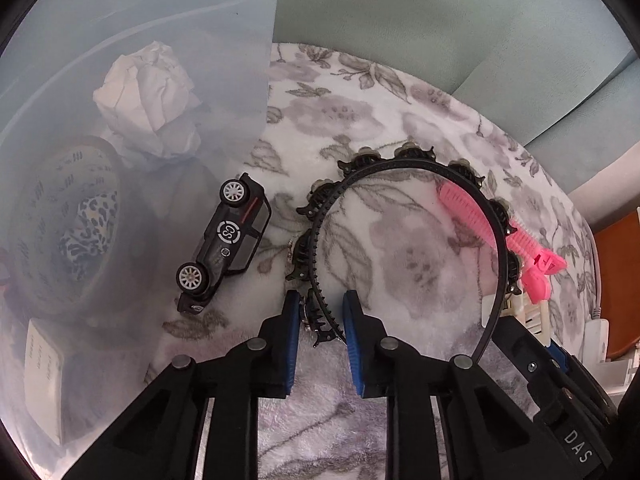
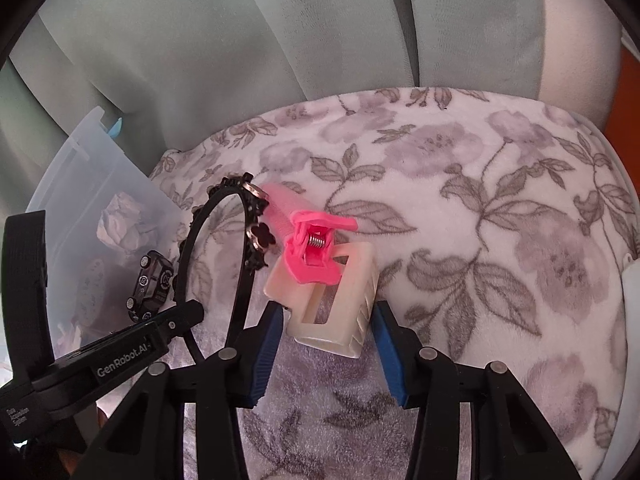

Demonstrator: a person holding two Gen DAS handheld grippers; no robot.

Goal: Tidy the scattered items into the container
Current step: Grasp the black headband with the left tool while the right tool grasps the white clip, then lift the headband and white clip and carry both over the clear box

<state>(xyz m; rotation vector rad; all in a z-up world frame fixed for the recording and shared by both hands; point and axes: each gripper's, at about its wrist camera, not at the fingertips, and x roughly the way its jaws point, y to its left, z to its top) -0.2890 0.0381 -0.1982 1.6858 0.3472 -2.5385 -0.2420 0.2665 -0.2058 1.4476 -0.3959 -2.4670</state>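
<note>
A black headband with small claw clips lies on the floral blanket. My left gripper is open, its blue pads on either side of the band's near end. A black toy car lies beside the translucent container. A pink hair clip lies under the band's far side. In the right wrist view my right gripper is open around a cream claw clip, with the pink clip resting on its top and the headband to the left.
The container holds crumpled paper, a tape roll with leopard fabric inside, and a small white box. Green cushions stand behind the blanket. The left gripper's body is close to my right one.
</note>
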